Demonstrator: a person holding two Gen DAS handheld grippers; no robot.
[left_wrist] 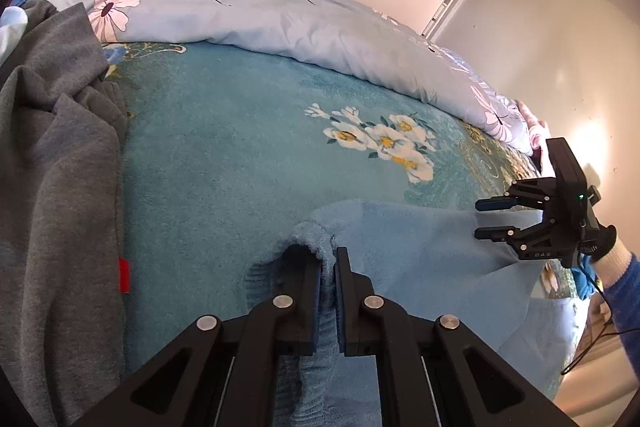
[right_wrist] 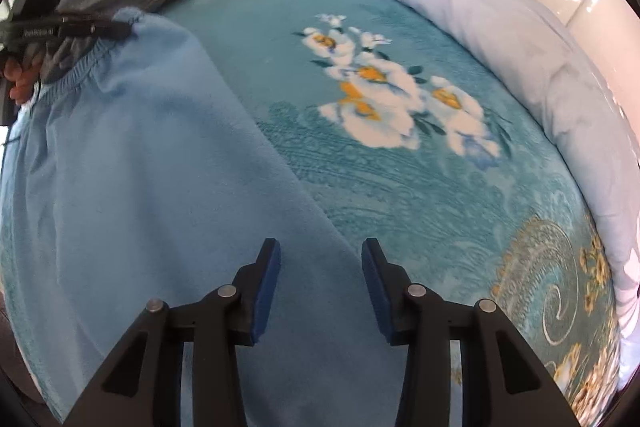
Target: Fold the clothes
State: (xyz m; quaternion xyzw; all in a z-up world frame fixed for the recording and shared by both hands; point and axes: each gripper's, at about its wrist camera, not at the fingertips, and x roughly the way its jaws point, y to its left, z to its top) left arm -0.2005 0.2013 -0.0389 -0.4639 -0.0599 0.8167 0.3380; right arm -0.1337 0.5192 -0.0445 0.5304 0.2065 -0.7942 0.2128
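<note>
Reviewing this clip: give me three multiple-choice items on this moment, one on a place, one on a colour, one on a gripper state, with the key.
1. Where does the grey garment lie?
A. On the bed, away from the right gripper
B. On the floor
C. Over the quilt

2. What colour is the garment being handled?
A. Red
B. Light blue
C. White

3. How do the right gripper's jaws stand?
A. Shut on the waistband
B. Shut on the quilt
C. Open

Answers: 1 A, it lies past the left gripper. 2 B, the light blue garment. 3 C, right gripper shows a gap above the cloth.
</note>
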